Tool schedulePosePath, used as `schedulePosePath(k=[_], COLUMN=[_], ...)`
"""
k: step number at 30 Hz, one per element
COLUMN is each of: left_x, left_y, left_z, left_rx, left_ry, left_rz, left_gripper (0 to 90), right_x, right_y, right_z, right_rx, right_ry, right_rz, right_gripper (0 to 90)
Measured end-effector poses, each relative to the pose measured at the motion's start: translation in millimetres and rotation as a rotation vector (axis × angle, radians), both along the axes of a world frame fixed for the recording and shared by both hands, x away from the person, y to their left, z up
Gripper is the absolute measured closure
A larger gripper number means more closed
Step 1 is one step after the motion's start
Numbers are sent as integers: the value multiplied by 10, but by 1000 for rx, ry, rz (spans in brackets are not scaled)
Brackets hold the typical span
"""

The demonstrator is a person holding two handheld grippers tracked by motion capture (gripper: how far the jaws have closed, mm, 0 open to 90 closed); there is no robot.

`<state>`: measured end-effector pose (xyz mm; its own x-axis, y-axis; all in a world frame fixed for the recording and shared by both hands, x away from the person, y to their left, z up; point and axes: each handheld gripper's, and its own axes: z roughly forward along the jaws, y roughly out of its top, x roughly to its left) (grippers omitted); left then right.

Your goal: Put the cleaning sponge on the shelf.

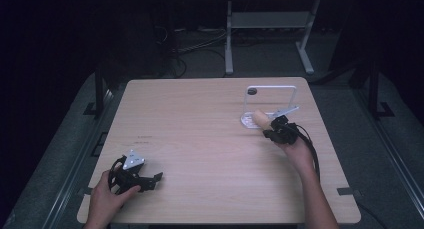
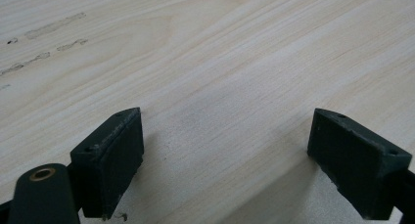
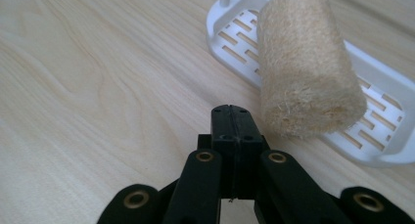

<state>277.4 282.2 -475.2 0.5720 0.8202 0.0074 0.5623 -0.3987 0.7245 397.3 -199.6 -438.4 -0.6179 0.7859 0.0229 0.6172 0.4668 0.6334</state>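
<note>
Beige fibrous loofah cylinder [image 3: 306, 67] rests on the white slotted plastic tray [image 3: 386, 150] just beyond the closed, empty right fingers [image 3: 230, 119]; left fingers [image 2: 117, 150] open, idle on desk [image 1: 200, 119]; placement appears complete.

You are working on a pale matt wood-grain worktop [image 3: 98, 87], where a rough, fibrous tan loofah roll [image 3: 306, 67] is lying on a smooth white slotted plastic tray [image 3: 381, 111], beside your matt black tongs [image 3: 231, 123].

High view overhead, 2 close tool-mounted views
</note>
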Motion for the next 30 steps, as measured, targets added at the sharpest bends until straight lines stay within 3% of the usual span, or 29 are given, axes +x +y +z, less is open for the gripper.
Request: schedulePosePath(k=[13,30], left_x=[0,-1], left_y=[1,-1], left_z=[2,1], left_rx=[2,-1], left_ry=[2,2], left_rz=[0,1], left_gripper=[130,129], right_x=[76,141], right_y=[-44,-175], right_z=[-143,-168], right_rx=[-10,-29], right_ry=[13,-4], right_rz=[-44,-119], right_gripper=[898,898])
